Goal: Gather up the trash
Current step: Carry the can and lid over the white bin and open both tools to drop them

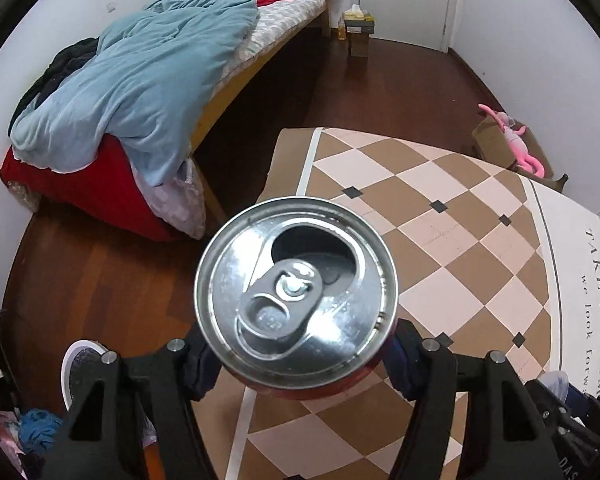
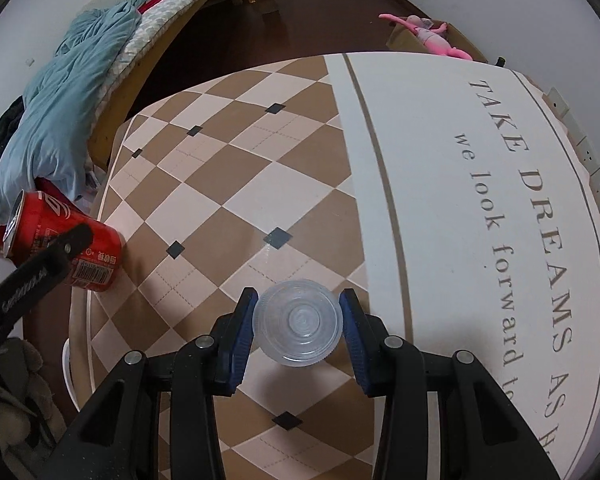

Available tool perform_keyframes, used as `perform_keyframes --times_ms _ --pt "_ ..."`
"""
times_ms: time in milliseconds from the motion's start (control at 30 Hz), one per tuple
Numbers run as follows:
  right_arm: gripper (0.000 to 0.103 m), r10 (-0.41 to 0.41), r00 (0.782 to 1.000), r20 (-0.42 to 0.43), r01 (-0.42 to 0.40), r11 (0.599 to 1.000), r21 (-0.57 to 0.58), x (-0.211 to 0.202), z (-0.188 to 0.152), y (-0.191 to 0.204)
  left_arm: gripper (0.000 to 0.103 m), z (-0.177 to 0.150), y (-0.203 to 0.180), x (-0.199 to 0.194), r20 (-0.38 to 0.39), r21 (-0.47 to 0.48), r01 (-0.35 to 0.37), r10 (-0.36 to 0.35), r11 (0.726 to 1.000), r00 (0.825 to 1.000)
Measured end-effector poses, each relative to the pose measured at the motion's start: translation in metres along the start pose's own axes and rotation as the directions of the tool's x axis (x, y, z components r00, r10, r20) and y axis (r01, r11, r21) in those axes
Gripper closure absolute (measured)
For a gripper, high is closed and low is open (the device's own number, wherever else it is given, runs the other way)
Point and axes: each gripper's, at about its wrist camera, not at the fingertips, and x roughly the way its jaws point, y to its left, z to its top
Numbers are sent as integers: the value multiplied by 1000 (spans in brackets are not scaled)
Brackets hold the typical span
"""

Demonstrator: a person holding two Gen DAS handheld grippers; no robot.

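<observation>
A red soda can [image 1: 296, 296] with an opened silver top fills the left wrist view. My left gripper [image 1: 304, 360] is shut on it, a dark pad against each side. In the right wrist view the same can [image 2: 60, 240] hangs tilted at the table's left edge, with one left finger [image 2: 56, 256] across it. A clear plastic cup [image 2: 298, 324], seen end-on, sits between the blue pads [image 2: 246, 320] of my right gripper [image 2: 298, 320], which is shut on it above the checkered tablecloth [image 2: 220, 160].
The table [image 1: 440, 220] carries a brown and cream cloth with printed lettering. A bed with a blue blanket [image 1: 140, 80] stands to the left across dark wooden floor. A cardboard box with a pink plush toy [image 1: 512, 136] is beyond the table. A white-rimmed round container [image 1: 76, 360] sits low left.
</observation>
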Motion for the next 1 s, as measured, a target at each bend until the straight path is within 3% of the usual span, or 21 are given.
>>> perform_keyframes --times_ms 300,633,867,1000 --pt "59 -11 1000 7 12 999 -31 -5 -11 -2 40 -7 7 -29 85 35 -14 11 999 996" --pt "59 9 994 111 5 992 -129 -56 -25 29 40 -24 56 -114 215 16 -26 21 1000 976" --pt "59 83 985 151 -48 974 -224 -98 -40 91 40 -40 127 -174 272 -44 -44 55 998 961" --pt "59 157 978 138 -110 947 -301 -115 -55 152 40 -54 177 -198 285 -89 -76 99 993 953"
